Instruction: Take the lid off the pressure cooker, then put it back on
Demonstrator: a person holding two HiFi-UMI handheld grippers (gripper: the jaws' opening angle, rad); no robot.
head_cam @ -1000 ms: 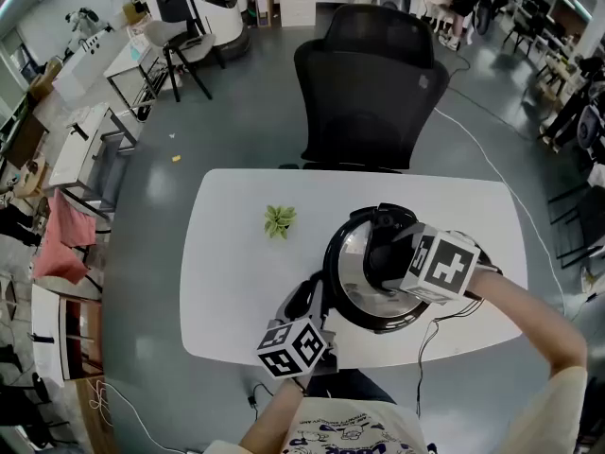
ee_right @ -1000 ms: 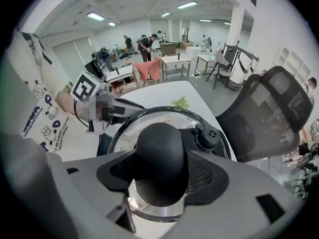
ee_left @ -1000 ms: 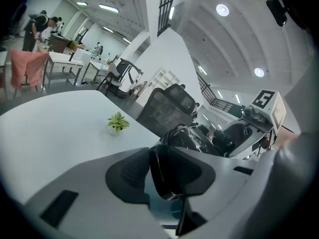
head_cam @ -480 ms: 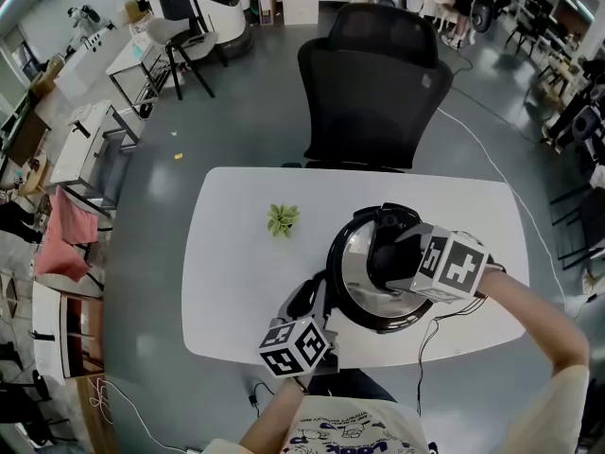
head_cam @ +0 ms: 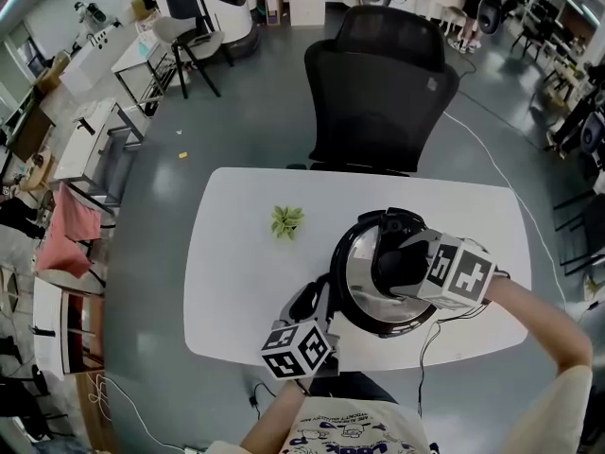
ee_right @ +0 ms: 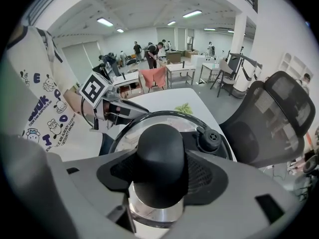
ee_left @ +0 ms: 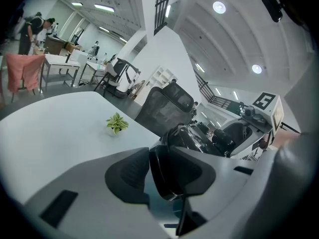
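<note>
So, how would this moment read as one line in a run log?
left gripper: shut on side handle | right gripper: shut on lid knob | lid: seated on cooker

The black pressure cooker stands upright at 4 o'clock on the bench, its side handle jutting toward 8 o'clock. Its shiny steel lid sits level on top, with a black knob at its centre.

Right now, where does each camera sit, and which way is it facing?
Head view: on the person's head, facing steeply down at the rounded white table and shiny steel pressure cooker; both forearms and printed white shirt show.
Left gripper view: on the left hand-held gripper, facing across the table; jaws clamp the cooker's black side handle.
Right gripper view: on the right hand-held gripper, facing down; jaws clamp the black lid knob; shirt shows.
Shared: all three show the small green plant.
</note>
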